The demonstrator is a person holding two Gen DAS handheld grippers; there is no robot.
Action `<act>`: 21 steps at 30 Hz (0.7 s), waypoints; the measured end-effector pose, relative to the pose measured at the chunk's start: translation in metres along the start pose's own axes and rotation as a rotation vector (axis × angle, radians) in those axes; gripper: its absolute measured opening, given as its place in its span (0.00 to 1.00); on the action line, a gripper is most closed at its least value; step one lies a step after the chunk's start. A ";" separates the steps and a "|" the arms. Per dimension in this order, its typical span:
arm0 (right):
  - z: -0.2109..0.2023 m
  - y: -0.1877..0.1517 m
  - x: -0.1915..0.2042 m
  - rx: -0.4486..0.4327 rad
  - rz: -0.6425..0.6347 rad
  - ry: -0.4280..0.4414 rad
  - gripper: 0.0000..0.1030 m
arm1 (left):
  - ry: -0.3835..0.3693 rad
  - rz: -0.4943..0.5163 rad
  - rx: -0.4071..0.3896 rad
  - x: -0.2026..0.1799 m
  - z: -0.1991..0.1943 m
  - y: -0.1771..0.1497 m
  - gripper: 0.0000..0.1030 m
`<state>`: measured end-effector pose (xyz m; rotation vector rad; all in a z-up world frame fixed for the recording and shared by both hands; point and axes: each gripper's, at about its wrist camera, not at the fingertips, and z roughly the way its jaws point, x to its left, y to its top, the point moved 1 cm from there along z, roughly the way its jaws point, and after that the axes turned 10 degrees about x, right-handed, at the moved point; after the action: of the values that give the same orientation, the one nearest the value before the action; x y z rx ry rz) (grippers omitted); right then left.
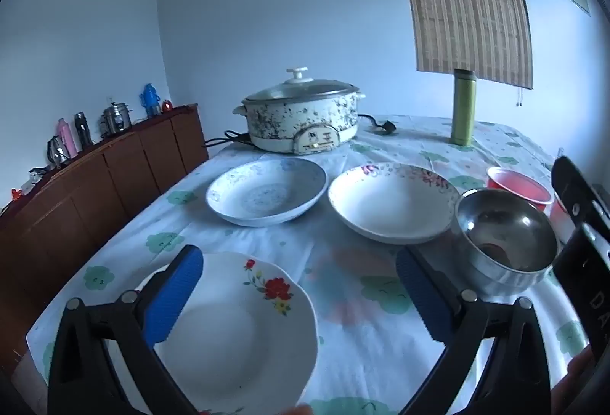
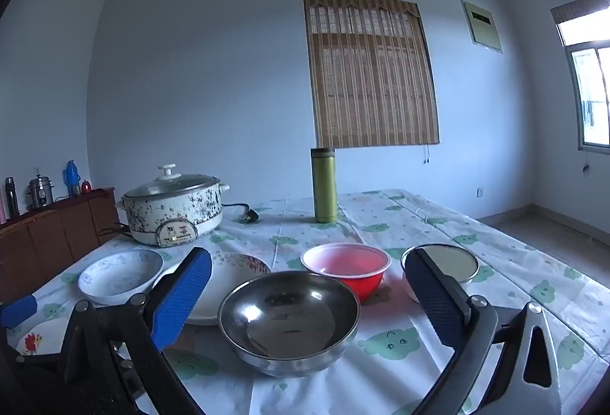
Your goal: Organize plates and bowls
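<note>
My left gripper (image 1: 299, 258) hangs open over the near table edge, with a white plate with red flowers (image 1: 244, 327) under its left finger. Farther back lie a blue-patterned plate (image 1: 267, 192) and a white plate with a pink-speckled rim (image 1: 394, 201). A steel bowl (image 1: 505, 237) stands to the right, with a red bowl (image 1: 518, 186) behind it. My right gripper (image 2: 307, 264) is open, and the steel bowl (image 2: 289, 319) sits between and below its blue fingers. Beyond stand the red bowl (image 2: 345, 268) and a white enamel bowl (image 2: 450, 264), partly hidden by the right finger.
An electric cooking pot (image 1: 303, 117) with a glass lid and its cord sits at the table's far left. A green flask (image 1: 463, 106) stands at the back. A brown sideboard (image 1: 95, 182) with bottles runs along the left wall. The flowered tablecloth (image 2: 495, 243) stretches to the right.
</note>
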<state>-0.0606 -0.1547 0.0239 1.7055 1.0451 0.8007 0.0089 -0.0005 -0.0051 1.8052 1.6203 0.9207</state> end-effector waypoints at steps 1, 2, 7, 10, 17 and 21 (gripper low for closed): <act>0.000 0.000 0.000 0.020 -0.003 -0.002 1.00 | 0.012 -0.004 -0.004 -0.001 0.001 0.000 1.00; -0.002 0.000 0.000 0.015 -0.001 0.000 1.00 | 0.017 -0.008 -0.004 -0.002 0.002 0.001 1.00; -0.001 -0.007 -0.004 0.042 0.012 0.002 1.00 | -0.038 -0.056 -0.049 0.006 0.001 0.000 1.00; 0.011 -0.002 0.000 0.075 -0.004 0.002 1.00 | -0.029 -0.032 -0.055 0.003 0.005 -0.006 1.00; 0.009 -0.001 0.000 0.069 -0.006 0.012 1.00 | -0.053 -0.051 -0.013 0.007 0.011 -0.006 1.00; 0.011 -0.002 0.000 0.078 -0.002 0.011 1.00 | -0.053 -0.052 -0.013 0.008 0.010 -0.006 1.00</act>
<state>-0.0514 -0.1584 0.0183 1.7672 1.0980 0.7774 0.0135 0.0083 -0.0151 1.7560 1.6169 0.8511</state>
